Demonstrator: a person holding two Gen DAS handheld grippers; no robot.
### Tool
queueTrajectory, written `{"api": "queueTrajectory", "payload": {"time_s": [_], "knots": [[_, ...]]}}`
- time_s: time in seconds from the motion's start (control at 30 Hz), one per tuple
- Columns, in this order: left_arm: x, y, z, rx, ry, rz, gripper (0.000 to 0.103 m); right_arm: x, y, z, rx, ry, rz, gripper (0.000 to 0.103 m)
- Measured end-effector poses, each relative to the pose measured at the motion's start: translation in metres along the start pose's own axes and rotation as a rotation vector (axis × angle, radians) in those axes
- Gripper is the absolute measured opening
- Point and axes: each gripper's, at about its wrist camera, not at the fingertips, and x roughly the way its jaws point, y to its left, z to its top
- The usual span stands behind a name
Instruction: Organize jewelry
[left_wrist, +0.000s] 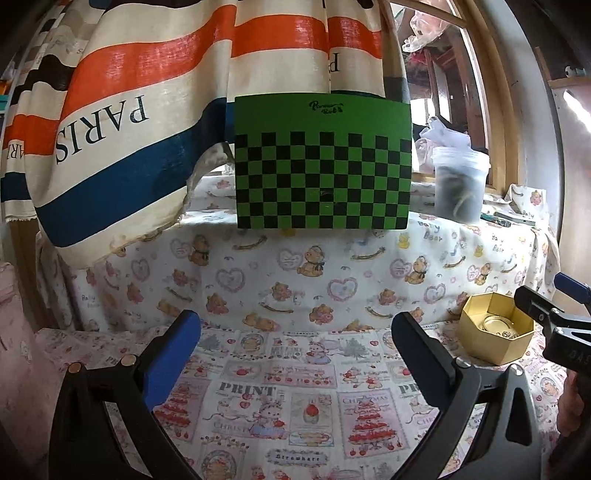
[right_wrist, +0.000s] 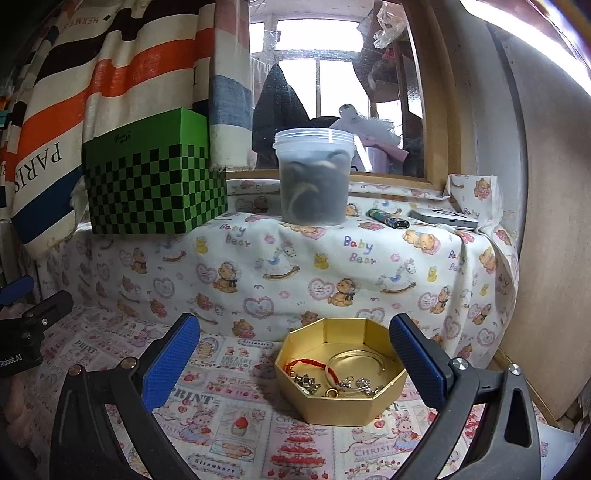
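Observation:
A gold octagonal box (right_wrist: 340, 406) sits on the printed cloth, just ahead of my right gripper (right_wrist: 295, 354) and right of its middle. Inside the box lie a red cord bracelet (right_wrist: 306, 365), a clear bangle (right_wrist: 354, 360) and several small silver and gold pieces (right_wrist: 332, 387). The right gripper stands wide open, nothing between its blue pads (right_wrist: 171, 362). In the left wrist view the same box (left_wrist: 495, 341) is at the far right, beside the right gripper's tip (left_wrist: 543, 306). My left gripper (left_wrist: 295, 350) is open over bare cloth.
A raised ledge draped in bear-print cloth (right_wrist: 332, 266) runs behind. On it stand a green checkered box (right_wrist: 151, 184), a lidded plastic tub (right_wrist: 314, 177), a lighter (right_wrist: 388, 219) and a flat white device (right_wrist: 443, 219). A striped curtain (left_wrist: 129, 110) hangs at left.

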Motion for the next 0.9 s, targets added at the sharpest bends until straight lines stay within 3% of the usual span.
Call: {"api": "queueTrajectory", "payload": {"time_s": [0.9], "knots": [[0.0008, -0.0010, 0.0003, 0.007, 0.005, -0.016, 0.103, -0.0020, 0.0027, -0.0008, -0.014, 0.002, 0.009, 0.103]]}}
